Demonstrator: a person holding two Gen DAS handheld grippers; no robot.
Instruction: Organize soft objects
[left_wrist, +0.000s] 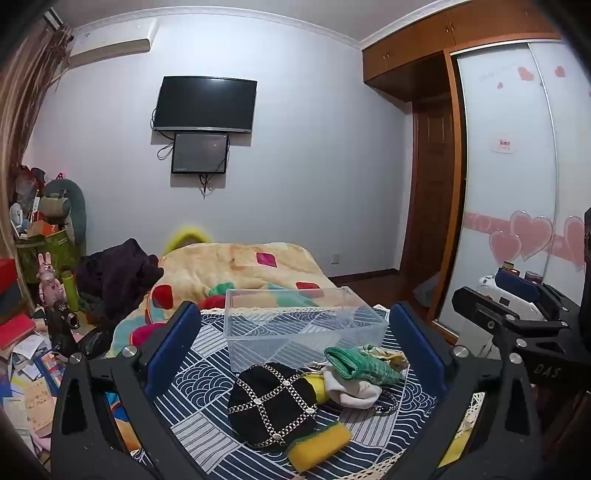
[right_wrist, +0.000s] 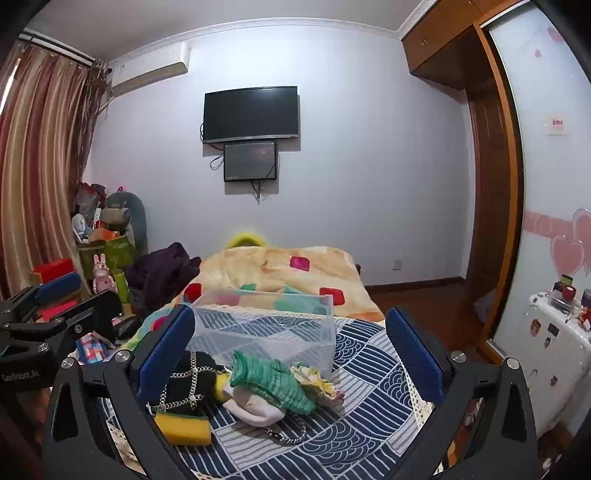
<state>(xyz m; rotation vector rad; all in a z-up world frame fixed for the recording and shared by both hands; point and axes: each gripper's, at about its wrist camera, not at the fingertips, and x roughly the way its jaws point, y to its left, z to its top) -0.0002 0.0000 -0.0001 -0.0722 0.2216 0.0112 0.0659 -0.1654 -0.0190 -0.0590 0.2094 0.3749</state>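
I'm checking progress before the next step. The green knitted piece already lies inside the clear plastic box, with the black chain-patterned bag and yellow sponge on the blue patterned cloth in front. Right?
Not quite. The green knitted piece lies outside the clear plastic box, on the blue patterned cloth in front of it; the left wrist view shows the box holding nothing. The black chain-patterned bag and yellow sponge are as you say.

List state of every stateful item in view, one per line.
left gripper: jaws open, holding nothing
right gripper: jaws open, holding nothing
clear plastic bin: upright, no lid, nothing inside
black chain-trimmed pouch: lying on the cloth, outside bin
green knit item: crumpled, outside bin
yellow sponge: lying flat on the cloth
wall TV: screen dark
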